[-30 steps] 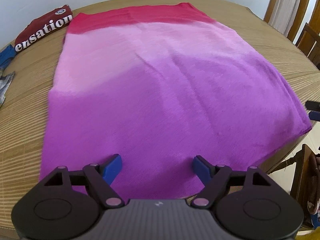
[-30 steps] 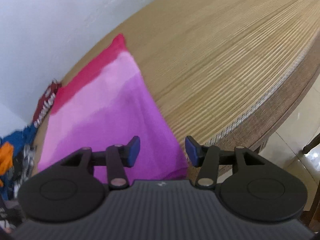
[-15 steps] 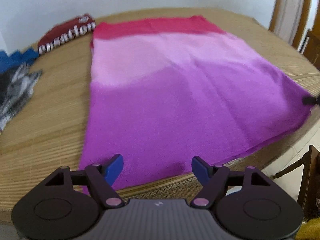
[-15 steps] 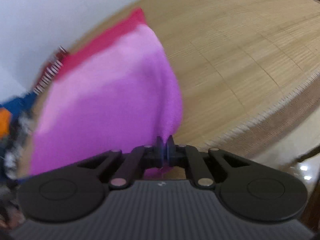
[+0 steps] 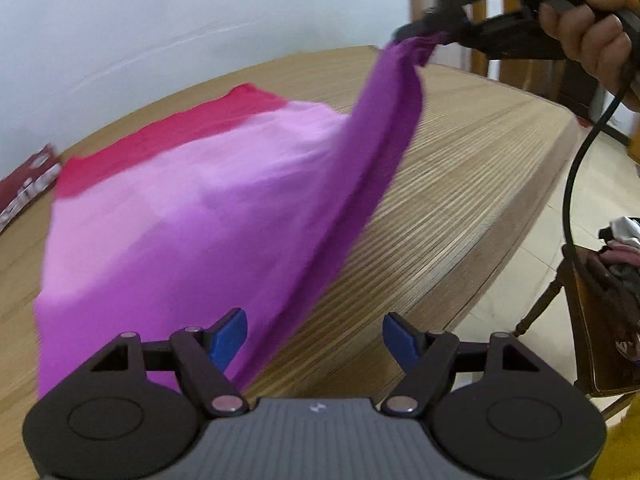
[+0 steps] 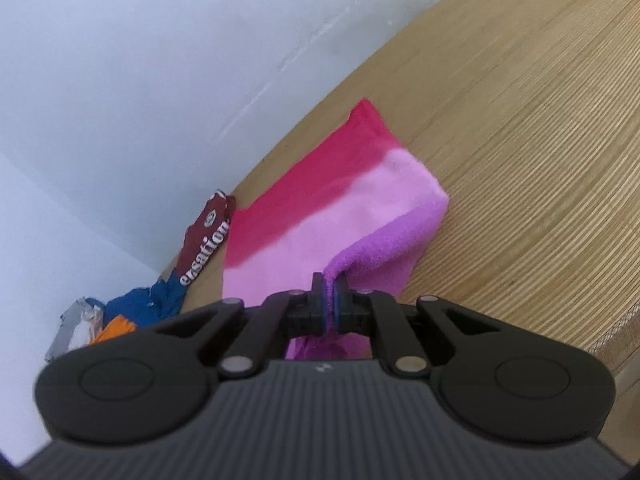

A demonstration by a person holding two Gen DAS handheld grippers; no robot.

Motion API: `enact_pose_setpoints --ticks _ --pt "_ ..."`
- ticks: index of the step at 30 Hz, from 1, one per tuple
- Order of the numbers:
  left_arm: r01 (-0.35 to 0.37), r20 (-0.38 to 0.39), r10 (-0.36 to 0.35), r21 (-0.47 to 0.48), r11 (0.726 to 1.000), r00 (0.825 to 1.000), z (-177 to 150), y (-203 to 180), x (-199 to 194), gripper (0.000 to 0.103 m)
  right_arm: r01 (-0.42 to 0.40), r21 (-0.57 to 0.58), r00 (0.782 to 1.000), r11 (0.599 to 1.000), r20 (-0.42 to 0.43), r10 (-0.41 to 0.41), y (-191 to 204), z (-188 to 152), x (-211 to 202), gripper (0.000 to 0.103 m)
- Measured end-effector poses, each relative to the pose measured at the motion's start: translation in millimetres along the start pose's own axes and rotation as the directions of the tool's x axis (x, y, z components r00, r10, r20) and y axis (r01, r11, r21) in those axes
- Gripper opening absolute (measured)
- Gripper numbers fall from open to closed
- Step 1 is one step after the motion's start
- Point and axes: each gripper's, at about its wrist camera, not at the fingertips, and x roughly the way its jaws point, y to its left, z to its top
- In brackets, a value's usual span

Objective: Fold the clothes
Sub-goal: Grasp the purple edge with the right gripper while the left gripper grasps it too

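A garment that fades from red through pink to purple (image 5: 192, 208) lies on the round wooden table (image 5: 460, 184). Its near right purple corner (image 5: 408, 50) is lifted high off the table, pinched in my right gripper (image 5: 424, 34), which a hand (image 5: 592, 28) holds at the upper right of the left wrist view. In the right wrist view that gripper (image 6: 330, 304) is shut on the purple edge (image 6: 384, 248), and the cloth sags back toward the table. My left gripper (image 5: 314, 336) hangs open above the garment's near edge, holding nothing.
A folded maroon shirt with white lettering (image 6: 206, 236) lies beyond the garment's far left corner, beside blue (image 6: 144, 300) and orange clothes by the wall. A wooden chair (image 5: 600, 320) loaded with clothes stands off the table's right edge. A black cable (image 5: 576, 168) hangs from the right gripper.
My right gripper closed on the garment's near right corner and has raised it well above the table. My left gripper has swung to the right along the near edge and stayed open.
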Motion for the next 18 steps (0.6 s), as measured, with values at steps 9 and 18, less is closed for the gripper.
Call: enact_pose_setpoints --ticks 9,18 --pt "-0.036 -0.050 0.034 -0.022 0.999 0.998 28 1 42 0.010 0.072 0.046 0.996 0.996 -0.061 -0.069 -40 -11 -6 0.009" --pt "-0.011 -0.098 0.000 -0.110 0.994 0.995 39 20 54 0.011 0.186 0.295 0.973 0.937 -0.187 -0.135 -113 -45 9 0.039"
